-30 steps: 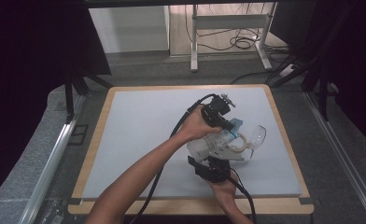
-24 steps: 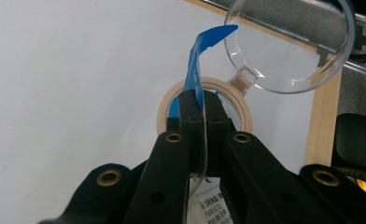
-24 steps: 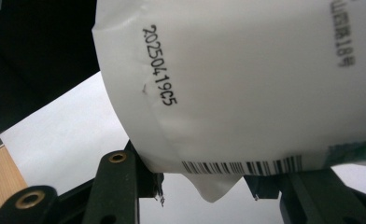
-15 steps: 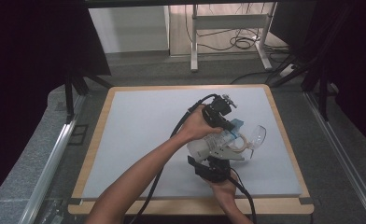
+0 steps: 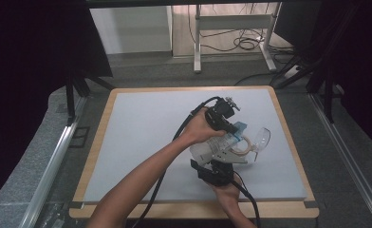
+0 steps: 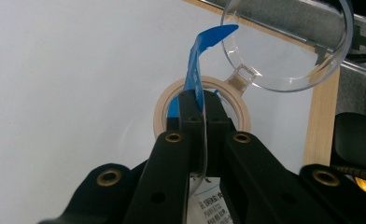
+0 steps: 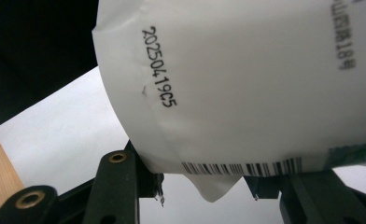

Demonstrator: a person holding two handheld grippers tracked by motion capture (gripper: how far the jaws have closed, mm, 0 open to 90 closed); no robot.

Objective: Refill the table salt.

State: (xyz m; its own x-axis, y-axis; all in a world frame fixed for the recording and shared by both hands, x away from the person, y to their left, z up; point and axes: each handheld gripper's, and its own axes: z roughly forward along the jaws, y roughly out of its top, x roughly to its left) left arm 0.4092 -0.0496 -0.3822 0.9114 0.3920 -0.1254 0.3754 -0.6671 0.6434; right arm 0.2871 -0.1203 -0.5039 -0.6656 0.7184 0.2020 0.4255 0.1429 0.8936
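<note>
Above grey table (image 5: 141, 123), left tool (image 6: 199, 100) clamped on blue tab (image 6: 196, 60), right tool (image 7: 204, 186) around white container (image 7: 246, 79).

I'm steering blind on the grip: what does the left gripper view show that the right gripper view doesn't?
Left gripper view alone: the left gripper shut on a blue tab, a tan ring below it, and a clear hinged lid at the table's wooden edge.
Right gripper view alone: a date code and barcode on the white container, which the right gripper holds.
Both: the white table.
</note>
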